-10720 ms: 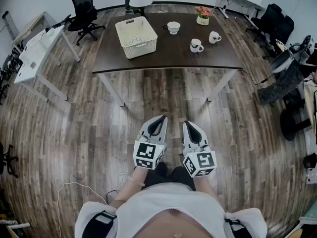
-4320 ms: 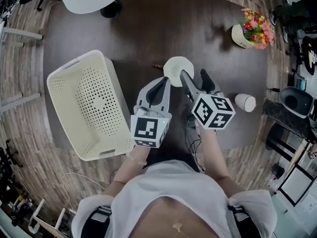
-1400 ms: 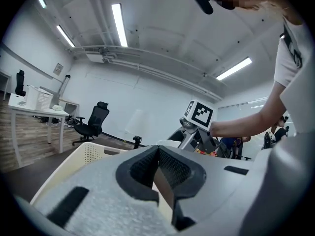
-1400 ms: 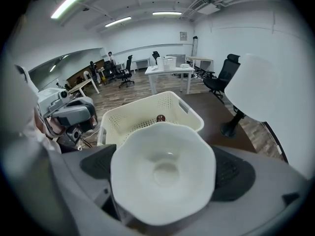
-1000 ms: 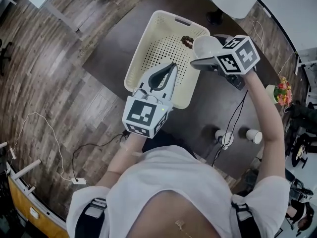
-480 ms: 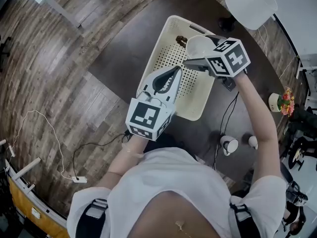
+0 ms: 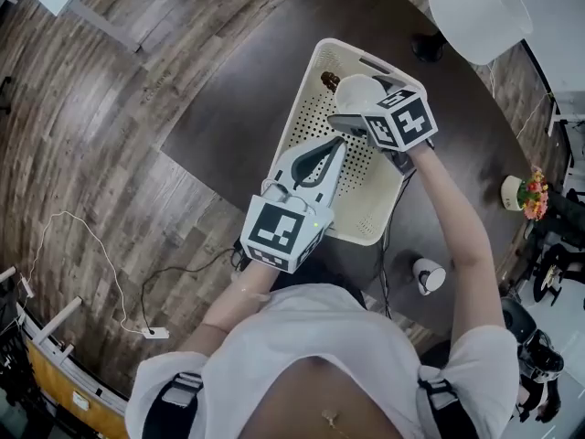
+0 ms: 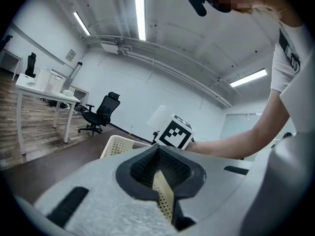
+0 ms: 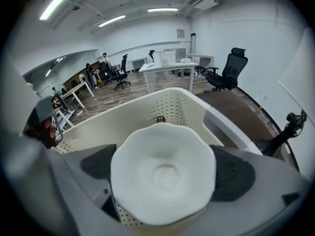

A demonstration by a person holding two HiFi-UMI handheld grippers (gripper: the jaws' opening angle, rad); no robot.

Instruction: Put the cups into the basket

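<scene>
A white wavy-rimmed cup (image 7: pixel 356 88) (image 9: pixel 165 176) is clamped between the jaws of my right gripper (image 7: pixel 366 101) (image 9: pixel 165 168), which holds it over the far end of the cream perforated basket (image 7: pixel 307 99) (image 9: pixel 147 109). A small brown thing (image 7: pixel 329 80) (image 9: pixel 160 119) lies in the basket just beyond the cup. My left gripper (image 7: pixel 340 143) (image 8: pixel 158 149) hovers over the basket's near half, shut with nothing in it; the basket (image 8: pixel 118 144) shows past its tips. One white mug (image 7: pixel 427 275) stands on the dark table (image 7: pixel 228 108) to the right.
A pot of flowers (image 7: pixel 521 193) stands at the table's right end. A white round-backed chair (image 7: pixel 480 3) is beyond the table. A black cable (image 7: pixel 384 263) runs across the tabletop by the basket. Wood floor with a white cable (image 7: pixel 73 245) lies at left.
My right gripper has carried the cup from the basket's right rim to over its far end. The left gripper has drifted further over the basket. A second mug has left the view.
</scene>
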